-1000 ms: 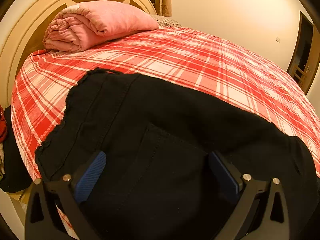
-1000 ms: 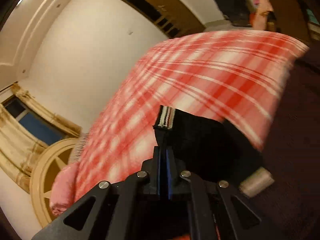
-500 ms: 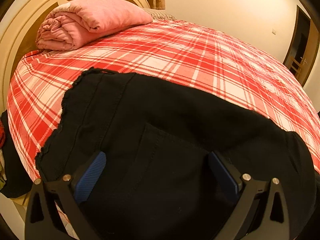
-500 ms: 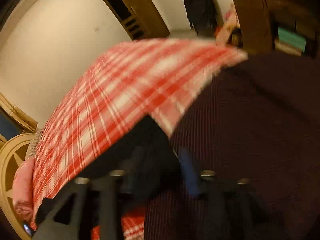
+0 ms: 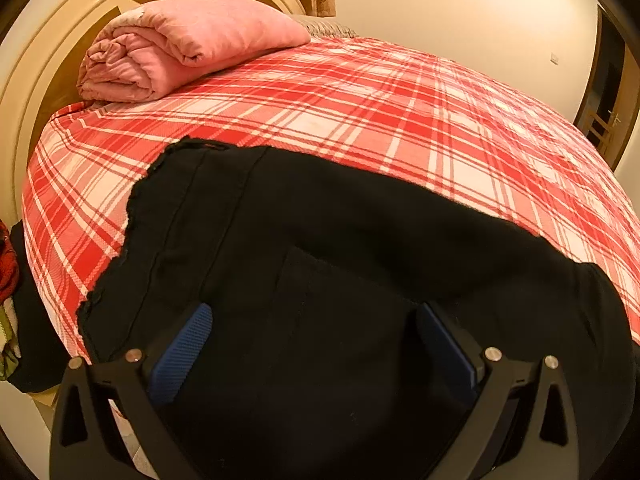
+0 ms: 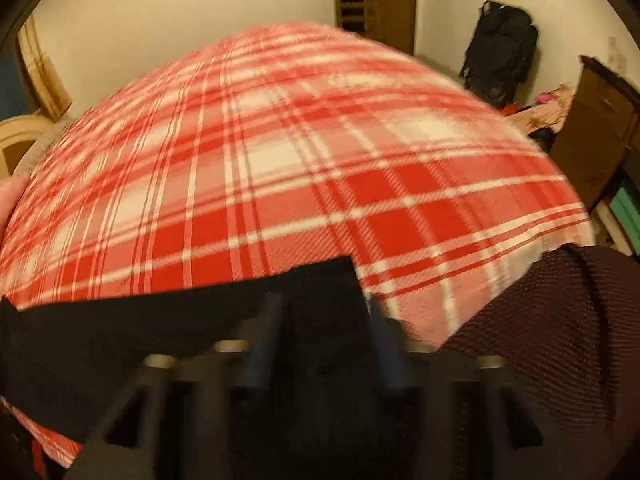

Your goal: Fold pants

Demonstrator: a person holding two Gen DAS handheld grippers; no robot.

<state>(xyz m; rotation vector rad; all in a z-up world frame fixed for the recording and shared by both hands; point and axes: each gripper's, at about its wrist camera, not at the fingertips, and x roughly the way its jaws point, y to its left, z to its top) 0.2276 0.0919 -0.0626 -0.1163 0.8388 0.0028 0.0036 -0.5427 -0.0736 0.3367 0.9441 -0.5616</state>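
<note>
Cream walls (image 5: pixel 460 4), wooden door (image 6: pixel 374 0), red plaid bedspread (image 5: pixel 360 112), curved headboard (image 5: pixel 60 40).

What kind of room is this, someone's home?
Most likely a bedroom in a home. A bed with a red plaid sheet fills the view, a rolled pink blanket lies against the rounded headboard, and black pants are spread on the sheet.

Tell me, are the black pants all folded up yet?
Not yet. The pants lie spread long across the checked bed, with one leg end stretched out flat on the far side, not tucked into a neat stack.
</note>
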